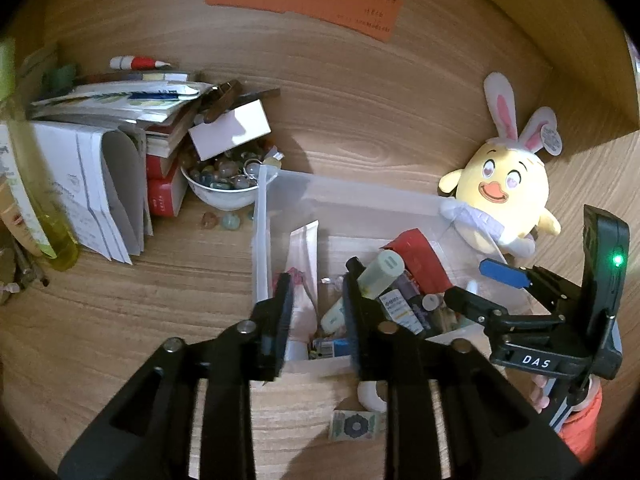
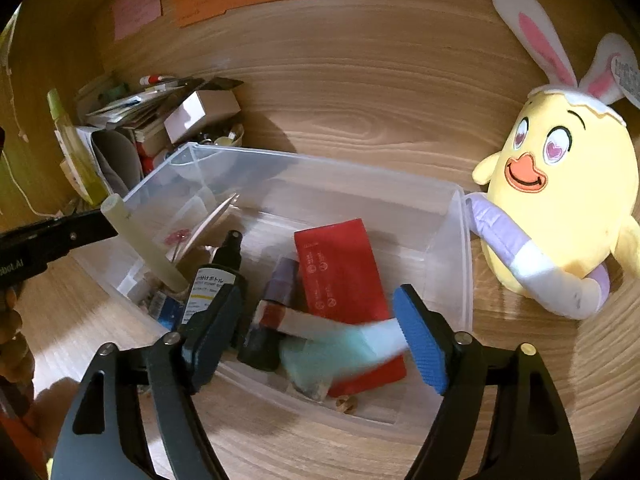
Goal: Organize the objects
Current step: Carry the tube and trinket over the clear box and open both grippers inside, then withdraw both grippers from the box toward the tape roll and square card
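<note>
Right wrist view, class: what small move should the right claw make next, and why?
Probably lift the right claw straight up out of the clear bin: its jaws stand open, and the blurred teal item between them looks loose inside the bin.

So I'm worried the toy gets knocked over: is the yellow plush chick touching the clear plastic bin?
Touching. The right wrist view shows the plush chick's purple-and-white arm resting against the clear plastic bin's right wall, no gap visible.

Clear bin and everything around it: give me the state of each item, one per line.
Clear bin: lidless, partly filled.
Red pouch: flat inside bin.
Dark spray bottle: capped, leaning.
Plush chick: upright beside bin.
Left gripper: open.
Right gripper: open, blurred teal item between fingers.
</note>
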### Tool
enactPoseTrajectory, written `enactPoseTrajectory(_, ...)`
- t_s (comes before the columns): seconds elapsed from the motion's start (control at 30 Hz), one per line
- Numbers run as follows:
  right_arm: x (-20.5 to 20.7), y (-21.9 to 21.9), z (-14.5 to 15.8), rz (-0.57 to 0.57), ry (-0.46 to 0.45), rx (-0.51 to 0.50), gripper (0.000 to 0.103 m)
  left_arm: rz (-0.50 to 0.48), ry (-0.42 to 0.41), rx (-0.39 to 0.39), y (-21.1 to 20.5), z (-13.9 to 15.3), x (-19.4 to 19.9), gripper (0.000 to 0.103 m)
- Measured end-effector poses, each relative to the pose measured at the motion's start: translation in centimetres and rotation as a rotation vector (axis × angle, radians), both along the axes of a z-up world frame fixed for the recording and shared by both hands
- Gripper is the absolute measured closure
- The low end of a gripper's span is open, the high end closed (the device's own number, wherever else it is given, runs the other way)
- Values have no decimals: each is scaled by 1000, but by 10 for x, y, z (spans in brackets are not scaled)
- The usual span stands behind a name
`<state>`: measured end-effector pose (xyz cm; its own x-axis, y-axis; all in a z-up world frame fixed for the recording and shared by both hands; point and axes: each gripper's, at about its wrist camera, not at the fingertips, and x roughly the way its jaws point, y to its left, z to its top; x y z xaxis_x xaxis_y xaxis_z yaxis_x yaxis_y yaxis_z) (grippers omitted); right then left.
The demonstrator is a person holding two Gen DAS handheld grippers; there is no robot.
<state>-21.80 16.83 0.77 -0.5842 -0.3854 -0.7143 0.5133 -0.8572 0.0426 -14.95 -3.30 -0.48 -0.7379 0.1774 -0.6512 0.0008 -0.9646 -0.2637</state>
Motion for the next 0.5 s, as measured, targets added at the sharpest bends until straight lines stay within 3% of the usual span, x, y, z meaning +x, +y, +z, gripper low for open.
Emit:
enactPoseTrajectory(0.2, 4, 4, 8, 7, 9, -24, 20, 22, 42, -30, 3, 10, 16, 51)
enactPoseTrajectory(0.5, 16, 11, 28, -20, 67, -48, 20, 60, 101, -86, 6, 23, 46, 31)
